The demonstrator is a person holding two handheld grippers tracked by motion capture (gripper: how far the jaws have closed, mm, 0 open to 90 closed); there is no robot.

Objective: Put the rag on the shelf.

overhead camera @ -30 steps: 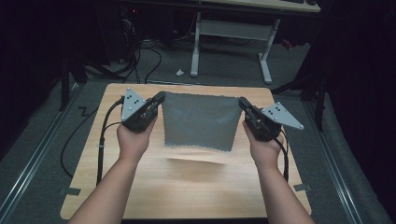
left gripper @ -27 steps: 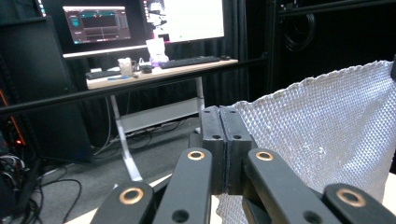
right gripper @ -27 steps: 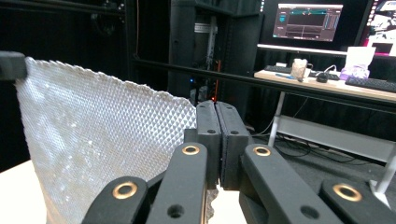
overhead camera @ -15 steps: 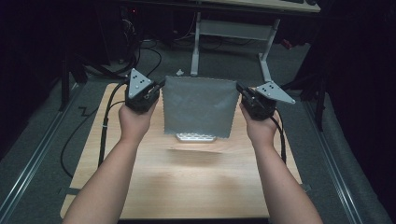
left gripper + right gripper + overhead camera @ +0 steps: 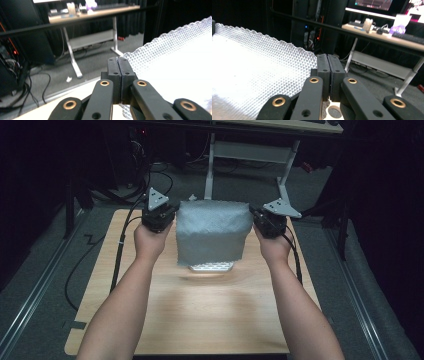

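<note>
A grey waffle-textured cloth [image 5: 212, 232] hangs spread between the two grippers above the far half of the wooden table [image 5: 210, 315]. Its lower edge [image 5: 212, 266] looks bright and hovers at or just over the tabletop. My left gripper [image 5: 170, 215] is shut on the cloth's top left corner, and my right gripper [image 5: 255, 217] is shut on the top right corner. In the left gripper view the jaws [image 5: 117, 60] are pressed together with the cloth [image 5: 175, 62] stretching off to the right. In the right gripper view the closed jaws [image 5: 327, 57] pinch the cloth [image 5: 257, 70] that stretches off to the left.
A white-legged desk [image 5: 250, 150] stands on the floor beyond the table's far edge. Black cables [image 5: 120, 250] trail over the table's left side and the floor. Metal rails run along the floor on both sides.
Both grippers have risen and moved toward the far edge with the cloth. The cloth now hangs higher, with its lower edge drawn up off the tabletop.
</note>
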